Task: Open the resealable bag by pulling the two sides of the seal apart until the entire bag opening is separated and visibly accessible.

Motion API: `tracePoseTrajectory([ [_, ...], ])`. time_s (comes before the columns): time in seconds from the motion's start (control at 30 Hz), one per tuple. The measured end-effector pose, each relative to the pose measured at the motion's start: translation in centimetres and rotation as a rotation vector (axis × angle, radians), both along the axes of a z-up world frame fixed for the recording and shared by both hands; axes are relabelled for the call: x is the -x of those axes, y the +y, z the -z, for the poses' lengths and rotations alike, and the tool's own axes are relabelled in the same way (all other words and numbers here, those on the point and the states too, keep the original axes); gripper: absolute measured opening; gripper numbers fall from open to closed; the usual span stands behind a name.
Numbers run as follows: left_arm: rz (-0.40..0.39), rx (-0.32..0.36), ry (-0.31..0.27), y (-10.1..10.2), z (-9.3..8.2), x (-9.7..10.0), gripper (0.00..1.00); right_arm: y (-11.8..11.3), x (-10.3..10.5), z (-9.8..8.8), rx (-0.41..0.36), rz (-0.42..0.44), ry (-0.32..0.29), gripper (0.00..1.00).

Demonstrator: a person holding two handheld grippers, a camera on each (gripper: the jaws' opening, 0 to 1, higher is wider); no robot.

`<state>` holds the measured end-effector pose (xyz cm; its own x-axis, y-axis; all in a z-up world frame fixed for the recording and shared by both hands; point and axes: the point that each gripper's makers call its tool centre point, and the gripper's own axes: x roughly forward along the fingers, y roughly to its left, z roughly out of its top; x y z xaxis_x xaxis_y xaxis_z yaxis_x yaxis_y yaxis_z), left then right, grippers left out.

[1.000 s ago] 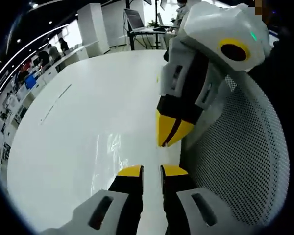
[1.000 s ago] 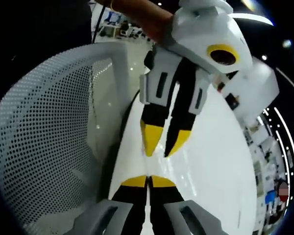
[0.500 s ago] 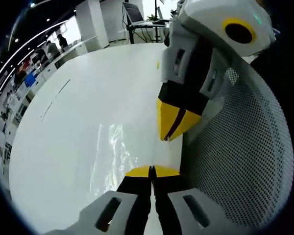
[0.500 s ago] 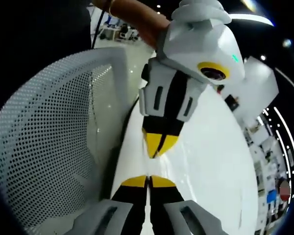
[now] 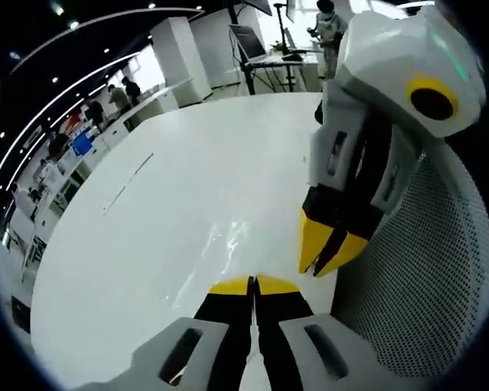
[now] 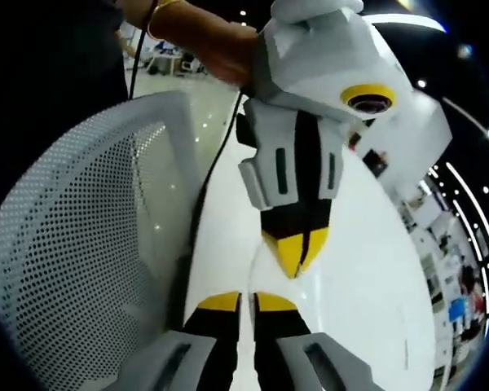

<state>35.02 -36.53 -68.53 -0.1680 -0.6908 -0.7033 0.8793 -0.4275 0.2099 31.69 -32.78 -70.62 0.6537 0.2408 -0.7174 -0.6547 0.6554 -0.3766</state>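
While left gripper (image 5: 253,284) pinches bag (image 5: 216,252) edge, table (image 5: 171,187) beyond lies bare.

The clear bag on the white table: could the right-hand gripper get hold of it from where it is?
Probably yes. The right gripper hangs just beside the clear bag, close to the left gripper and its shut tips, with only bare white table between. The mesh chair back sits on its far side, not in the way.

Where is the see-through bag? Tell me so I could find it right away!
Look at the big white table. Near its edge, by the white chair with lots of little holes, lies the bag, flat, just beyond the yellow tips of the left claw. It is clear and shiny with crinkly glints, while the table around it is plain white.
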Motion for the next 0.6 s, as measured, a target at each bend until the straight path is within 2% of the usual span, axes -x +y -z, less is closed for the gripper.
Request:
tracePoseTrajectory([
  [0.07,-0.002,0.022,0.001,-0.3,-0.5,0.0,0.0,-0.2,0.0,0.2,0.037,-0.011,0.005,0.0],
  [0.23,-0.024,0.087,-0.017,-1.2,-1.7,-0.4,0.0,-0.1,0.2,0.3,0.04,-0.015,0.013,0.0],
  [0.33,-0.004,0.157,-0.04,-1.9,-3.1,-0.3,0.0,-0.1,0.3,0.2,0.027,-0.008,0.017,0.0],
  [0.6,-0.027,0.259,-0.065,-3.1,-5.7,-0.4,0.0,-0.1,0.2,-0.2,-0.01,0.016,0.014,0.0],
])
